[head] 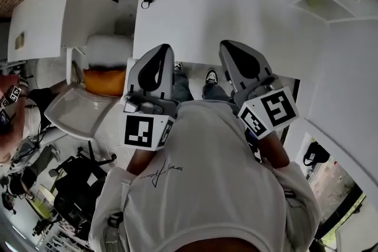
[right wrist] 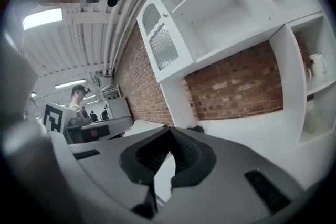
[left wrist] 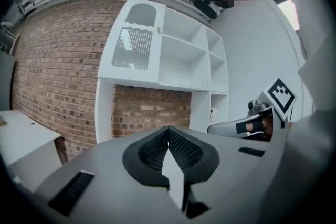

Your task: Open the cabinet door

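My left gripper and right gripper both had their jaws pressed together on nothing, well apart from the cabinet door at the upper left of the white shelf unit. I judged the door light, stiff and hinged, its ribbed pane fragile, so the small knob on its right edge was the place to pinch; I could read no writing anywhere

The cabinet door is white with a ribbed pane, the brick wall red-brown.
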The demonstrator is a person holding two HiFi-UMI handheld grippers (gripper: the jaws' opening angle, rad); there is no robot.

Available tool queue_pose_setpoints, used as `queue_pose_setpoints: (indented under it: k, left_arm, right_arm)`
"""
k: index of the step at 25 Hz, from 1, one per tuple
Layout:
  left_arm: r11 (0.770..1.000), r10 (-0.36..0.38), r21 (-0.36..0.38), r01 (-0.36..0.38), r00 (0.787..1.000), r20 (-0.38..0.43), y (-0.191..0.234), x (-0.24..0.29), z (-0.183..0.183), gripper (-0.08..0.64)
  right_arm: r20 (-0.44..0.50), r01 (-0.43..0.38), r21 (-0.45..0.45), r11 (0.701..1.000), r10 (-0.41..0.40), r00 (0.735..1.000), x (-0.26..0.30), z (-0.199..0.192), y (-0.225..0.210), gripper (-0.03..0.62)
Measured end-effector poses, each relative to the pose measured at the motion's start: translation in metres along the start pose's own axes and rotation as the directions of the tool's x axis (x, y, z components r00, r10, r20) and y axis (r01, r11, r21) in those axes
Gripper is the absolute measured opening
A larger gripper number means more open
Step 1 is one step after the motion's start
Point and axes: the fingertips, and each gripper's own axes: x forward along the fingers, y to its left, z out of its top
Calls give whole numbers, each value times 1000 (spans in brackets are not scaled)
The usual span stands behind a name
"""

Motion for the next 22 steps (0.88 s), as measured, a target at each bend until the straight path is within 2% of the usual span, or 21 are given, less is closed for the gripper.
queue_pose_setpoints:
  k: [3, 5, 10, 12, 16, 19, 22]
  left_arm:
    - [995, -85, -43, 87, 996, 28, 9, 12, 12, 15]
    - [984, -165, -62, 167, 986, 34, 12, 18, 20, 15]
    - [957, -286, -26, 288, 955, 77, 28, 29, 37, 15]
    - [948, -315, -16, 318, 945, 91, 37, 32, 41, 15]
    - [936, -351, 15, 351, 932, 93, 53, 32, 45, 15]
    - [921, -390, 15, 390, 915, 101, 57, 25, 48, 15]
    - [916, -401, 22, 402, 908, 121, 60, 25, 52, 15]
  right_arm:
    - [25, 49, -31, 998, -48, 999, 14, 15, 6, 25]
    - [37, 71, -49, 996, -69, 997, 22, 25, 13, 25]
    - [98, 164, -85, 983, -156, 983, 38, 52, 20, 25]
    - [114, 204, -90, 975, -194, 974, 45, 59, 23, 25]
    - [121, 222, -78, 972, -212, 970, 60, 68, 36, 26]
    - [119, 230, -114, 966, -217, 969, 66, 74, 46, 26]
    - [120, 233, -160, 959, -216, 969, 71, 84, 46, 26]
